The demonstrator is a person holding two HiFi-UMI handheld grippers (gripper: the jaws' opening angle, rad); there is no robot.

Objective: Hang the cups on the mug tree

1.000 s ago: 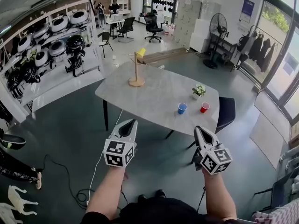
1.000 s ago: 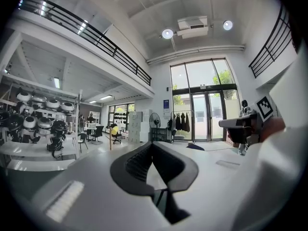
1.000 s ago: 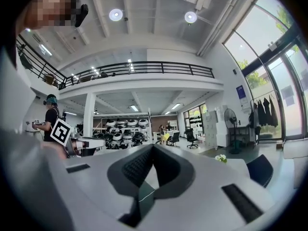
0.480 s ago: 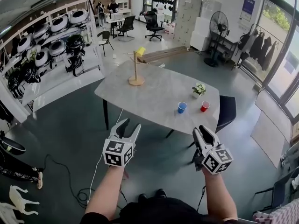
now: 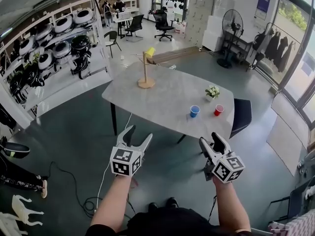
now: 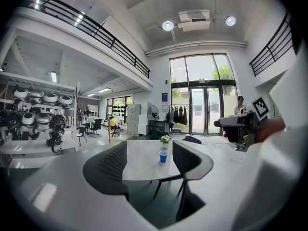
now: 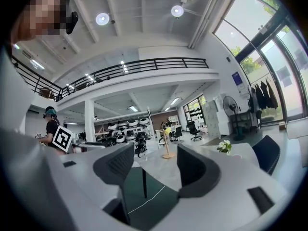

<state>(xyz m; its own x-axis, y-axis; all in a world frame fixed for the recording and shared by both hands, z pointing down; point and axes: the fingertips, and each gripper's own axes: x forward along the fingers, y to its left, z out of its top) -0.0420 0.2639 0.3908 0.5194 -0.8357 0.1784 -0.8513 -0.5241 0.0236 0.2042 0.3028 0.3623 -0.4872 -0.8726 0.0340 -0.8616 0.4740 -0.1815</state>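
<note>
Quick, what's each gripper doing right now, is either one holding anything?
Left gripper: jaws opening, nothing between them.
Right gripper: jaws opening, nothing between them.

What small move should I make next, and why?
Probably step up to the table and bring the right gripper toward the red cup. It and the blue cup stand by the near edge, while that gripper and the left gripper hang short of the table, fingers opening with nothing between them.

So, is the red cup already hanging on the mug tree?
No, the red cup stands on the table next to the blue cup, well apart from the mug tree.
</note>
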